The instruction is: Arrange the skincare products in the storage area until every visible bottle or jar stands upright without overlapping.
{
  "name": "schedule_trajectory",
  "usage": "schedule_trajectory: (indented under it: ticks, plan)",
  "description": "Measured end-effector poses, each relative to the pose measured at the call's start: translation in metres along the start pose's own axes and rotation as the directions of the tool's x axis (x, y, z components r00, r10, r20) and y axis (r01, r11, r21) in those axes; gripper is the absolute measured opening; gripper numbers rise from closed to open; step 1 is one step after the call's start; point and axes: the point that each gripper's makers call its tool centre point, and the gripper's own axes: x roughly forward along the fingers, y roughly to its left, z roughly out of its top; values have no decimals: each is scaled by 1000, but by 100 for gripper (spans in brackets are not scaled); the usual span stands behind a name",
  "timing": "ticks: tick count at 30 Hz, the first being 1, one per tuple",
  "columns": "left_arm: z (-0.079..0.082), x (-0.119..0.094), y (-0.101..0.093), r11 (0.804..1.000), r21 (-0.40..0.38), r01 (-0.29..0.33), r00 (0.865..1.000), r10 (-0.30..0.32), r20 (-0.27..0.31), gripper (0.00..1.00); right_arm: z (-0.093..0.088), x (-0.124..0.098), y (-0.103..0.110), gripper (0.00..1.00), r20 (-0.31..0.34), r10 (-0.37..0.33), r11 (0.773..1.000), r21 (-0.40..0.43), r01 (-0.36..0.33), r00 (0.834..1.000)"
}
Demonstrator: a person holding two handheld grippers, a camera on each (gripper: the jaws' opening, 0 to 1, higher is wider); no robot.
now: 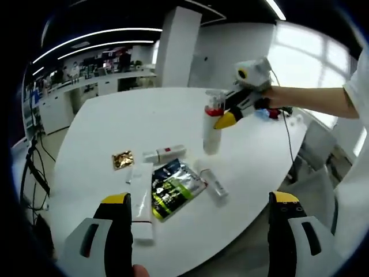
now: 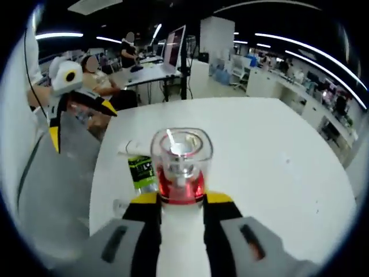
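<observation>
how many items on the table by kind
spray bottle, held upright in the right tongs: 1
tubes lying flat: 3
foil packets: 2
total: 6

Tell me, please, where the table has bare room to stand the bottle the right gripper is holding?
The white table is bare beyond the spray bottle, toward its far edge, and on the side past the gold sachet. It is crowded nearer the left gripper, where the white tube, green pouch and small tubes lie together.
</observation>
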Motion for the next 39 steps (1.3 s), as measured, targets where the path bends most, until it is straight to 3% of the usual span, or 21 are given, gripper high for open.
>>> schedule_trajectory:
  ticks: [3,13,19,22,27,29,34,37,39]
  plan:
    - [3,1,-6,1000,7,20,1000,-20,4,97,5,-10,8,26,19,-4,1000,5,3,1000]
    - [13,2,-31,992,65,106,994,-107,11,94,43,-45,54,26,190,16,999,39,-24,982]
    - [24,4,-56,976,58,212,975,-215,50,90,54,-50,88,26,243,45,998,35,-55,969]
    - [30,4,-69,956,74,282,956,-287,65,82,57,-50,103,26,256,61,997,36,-72,965]
    - [37,6,-89,922,157,353,929,-365,56,76,60,-52,129,26,273,103,993,32,-116,957]
    - [37,9,-99,898,203,390,912,-407,51,72,62,-54,137,26,287,112,991,36,-127,951]
    - [41,16,-117,859,243,450,877,-476,62,62,69,-61,152,26,325,130,987,42,-152,937]
    - [49,13,-132,815,309,489,844,-532,67,52,72,-65,159,26,340,140,986,39,-163,930]
    - [53,11,-137,797,341,499,833,-550,64,44,74,-68,162,26,353,147,984,40,-171,924]
